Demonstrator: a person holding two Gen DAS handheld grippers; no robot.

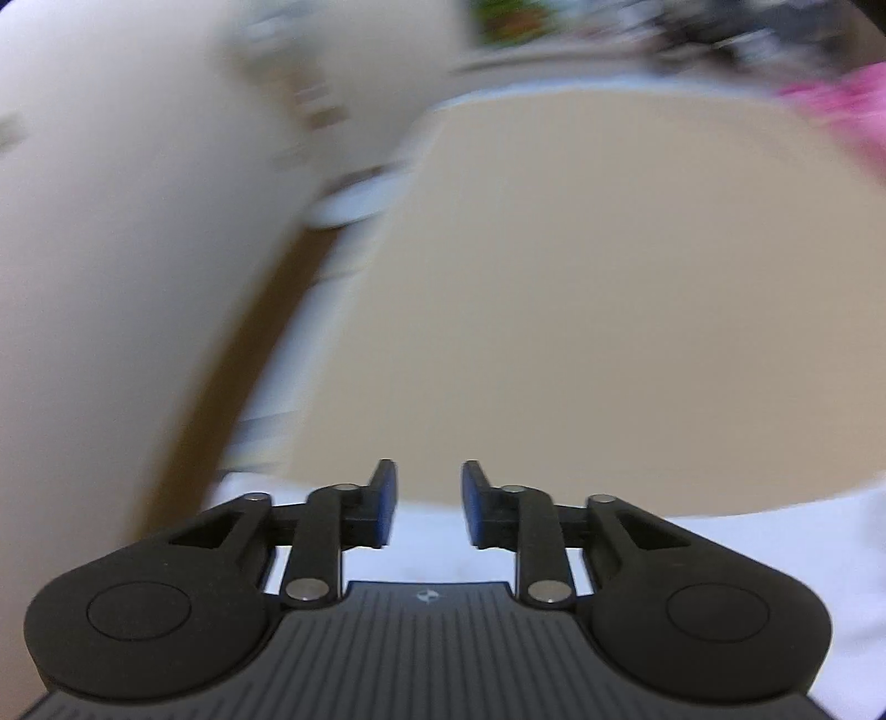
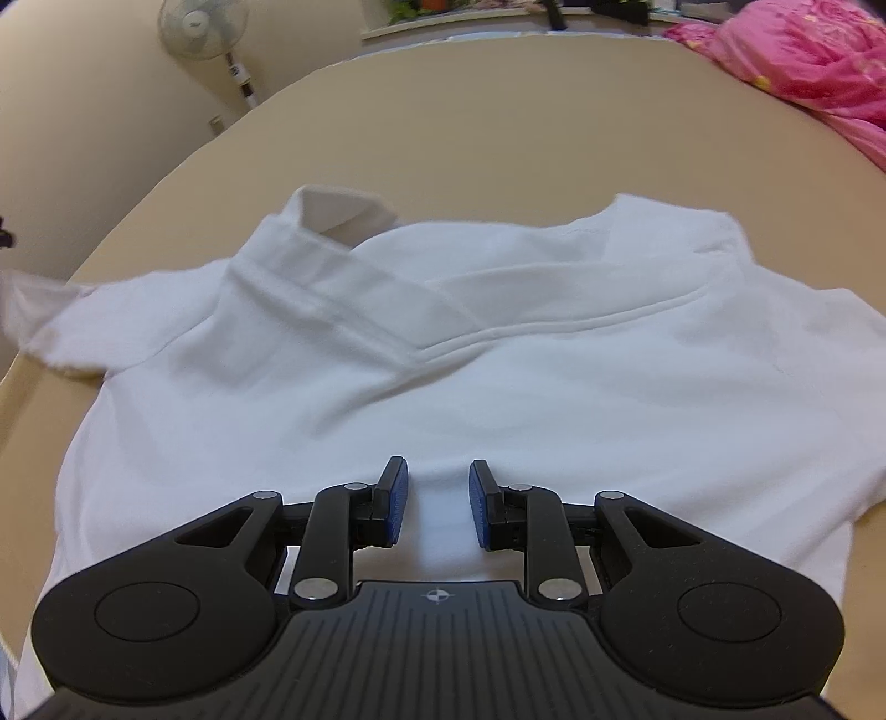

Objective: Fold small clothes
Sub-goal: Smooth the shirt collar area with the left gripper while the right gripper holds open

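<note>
A white collared shirt [image 2: 498, 376] lies spread on the tan table [image 2: 498, 127], collar at the far side, one collar flap turned up at the far left. My right gripper [image 2: 438, 487] is open and empty, its jaws just above the shirt's near part. My left gripper [image 1: 429, 498] is open and empty, over the shirt's white edge [image 1: 747, 531] at the table's near side; this view is motion-blurred.
A pink bundle of fabric [image 2: 803, 61] lies at the table's far right, also in the left wrist view [image 1: 841, 105]. A standing fan [image 2: 202, 27] is beyond the table at the far left. The table's left edge [image 1: 332, 332] drops to the floor.
</note>
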